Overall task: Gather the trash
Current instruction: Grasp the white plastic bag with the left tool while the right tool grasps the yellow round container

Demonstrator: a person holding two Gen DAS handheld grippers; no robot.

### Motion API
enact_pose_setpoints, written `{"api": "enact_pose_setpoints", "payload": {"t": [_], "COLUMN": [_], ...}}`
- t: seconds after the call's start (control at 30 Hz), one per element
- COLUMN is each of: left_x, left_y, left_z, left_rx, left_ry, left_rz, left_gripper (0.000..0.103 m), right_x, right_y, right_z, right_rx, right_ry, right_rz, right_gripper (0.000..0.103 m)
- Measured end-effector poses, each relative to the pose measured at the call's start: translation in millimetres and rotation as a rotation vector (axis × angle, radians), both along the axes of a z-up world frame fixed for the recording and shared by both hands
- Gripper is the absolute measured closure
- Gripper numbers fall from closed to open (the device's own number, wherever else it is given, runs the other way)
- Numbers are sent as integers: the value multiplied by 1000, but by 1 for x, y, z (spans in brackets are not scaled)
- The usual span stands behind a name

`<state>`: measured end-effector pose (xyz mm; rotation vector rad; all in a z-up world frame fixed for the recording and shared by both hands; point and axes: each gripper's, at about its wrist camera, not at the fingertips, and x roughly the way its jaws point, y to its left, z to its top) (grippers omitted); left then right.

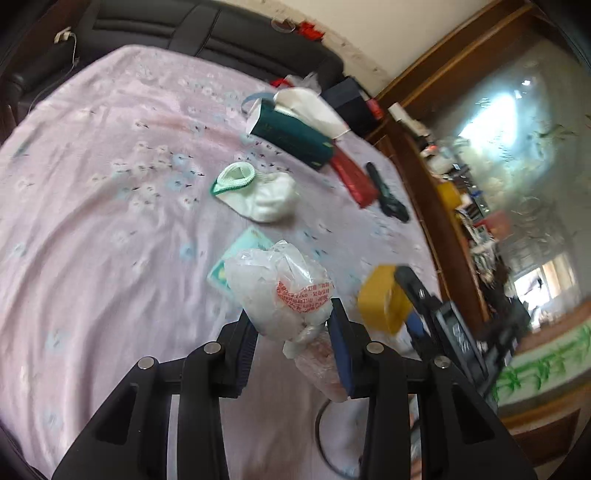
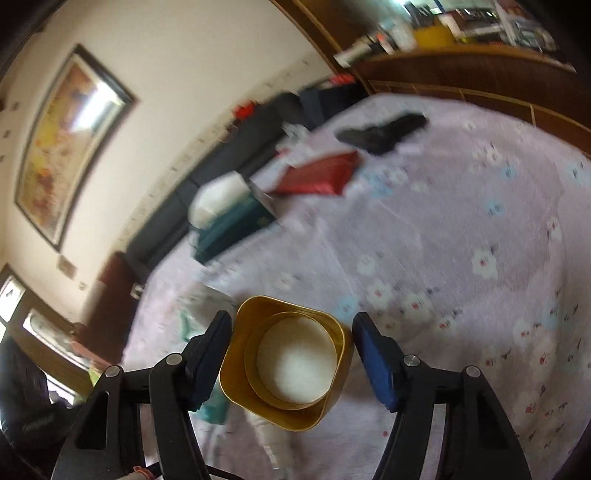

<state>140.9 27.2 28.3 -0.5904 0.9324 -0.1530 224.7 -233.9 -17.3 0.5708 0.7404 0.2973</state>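
My left gripper (image 1: 293, 332) is shut on a crumpled clear plastic bag (image 1: 280, 291) with red print, held above the pink bedsheet (image 1: 92, 184). My right gripper (image 2: 291, 347) is shut on a yellow square box (image 2: 286, 363), white inside, lifted over the bed; the box also shows in the left wrist view (image 1: 384, 302) to the right of the bag. A pale green packet (image 1: 240, 251) lies on the sheet under the bag. A white sock (image 1: 258, 192) with a green cuff lies further back.
A dark green box with white tissue (image 1: 295, 129), a red packet (image 1: 354, 177) and a black object (image 1: 388, 195) lie toward the bed's far right. A dark headboard (image 1: 184, 26) is behind, and a wooden shelf unit (image 1: 443, 206) stands along the right edge.
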Motion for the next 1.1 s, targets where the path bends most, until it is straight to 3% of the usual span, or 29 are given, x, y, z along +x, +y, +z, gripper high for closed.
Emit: {"api": "enact_pose_setpoints", "payload": {"t": [0.17, 0.37, 0.57, 0.7, 0.87, 1.1], "left_x": [-69, -121, -153, -174, -189, -205], "left_y": [-3, -30, -78, -112, -140, -162], "left_z": [15, 22, 47, 59, 68, 74], "left_rx": [-41, -117, -130, -128, -144, -125], "left_ry": [-61, -99, -179, -224, -244, -277], "left_rz": [-58, -176, -327, -419, -498, -549], "left_gripper": [68, 68, 67, 67, 67, 67], "right_x": [-42, -147, -248, -310, -361, -387], "right_y": [-4, -25, -71, -91, -115, -133], "right_z": [27, 52, 92, 121, 138, 149], "right_rx": [35, -11, 8, -58, -63, -103], "right_ry": [-94, -151, -239, -328, -363, -370], "right_rz": [44, 63, -31, -134, -225, -262], "right_gripper": [32, 32, 31, 31, 31, 31]}}
